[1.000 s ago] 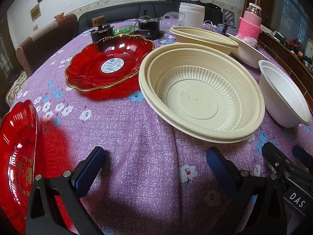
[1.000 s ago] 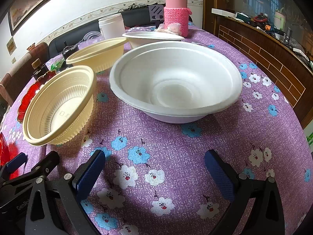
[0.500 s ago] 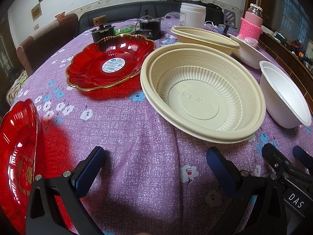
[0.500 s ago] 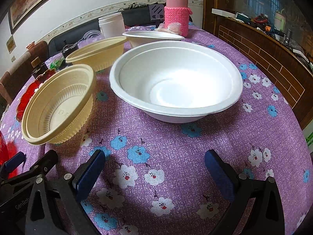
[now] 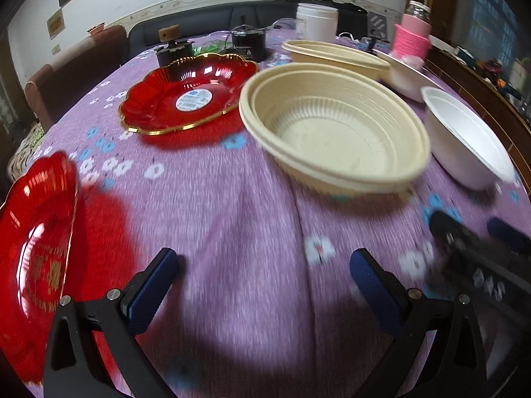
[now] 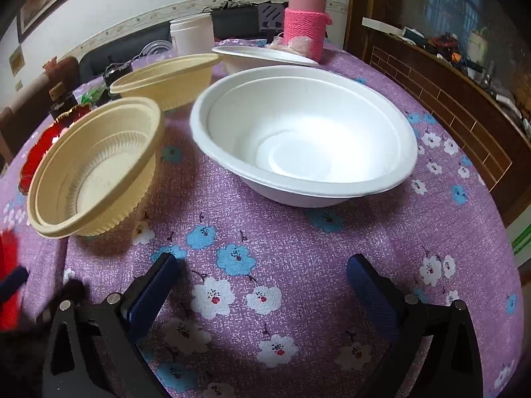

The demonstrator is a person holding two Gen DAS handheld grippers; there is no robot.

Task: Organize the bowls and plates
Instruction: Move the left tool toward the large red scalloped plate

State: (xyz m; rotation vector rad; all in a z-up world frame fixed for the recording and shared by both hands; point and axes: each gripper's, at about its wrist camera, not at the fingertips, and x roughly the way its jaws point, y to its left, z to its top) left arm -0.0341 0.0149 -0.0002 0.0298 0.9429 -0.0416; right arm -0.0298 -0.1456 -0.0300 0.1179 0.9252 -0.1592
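In the left wrist view a cream ribbed bowl (image 5: 335,132) sits ahead, a second cream bowl (image 5: 335,58) behind it. A red gold-rimmed plate (image 5: 189,93) lies at left centre and another red plate (image 5: 36,248) at the near left edge. My left gripper (image 5: 265,272) is open above the bare cloth. The right gripper's black body (image 5: 478,258) shows at lower right. In the right wrist view a white bowl (image 6: 305,136) stands straight ahead, the cream bowl (image 6: 96,165) to its left. My right gripper (image 6: 262,275) is open, holding nothing.
A purple flowered tablecloth (image 6: 265,248) covers the table. At the back stand a pink-sleeved flask (image 6: 305,23), a white jar (image 6: 192,36), a shallow white bowl (image 6: 265,56) and dark small items (image 5: 249,43). A wooden sideboard (image 6: 448,83) runs along the right.
The left gripper's view has shifted and blurred; the cream bowl and red plates now lie farther ahead and to the right. The right gripper has tilted slightly; the bowls stay in place.
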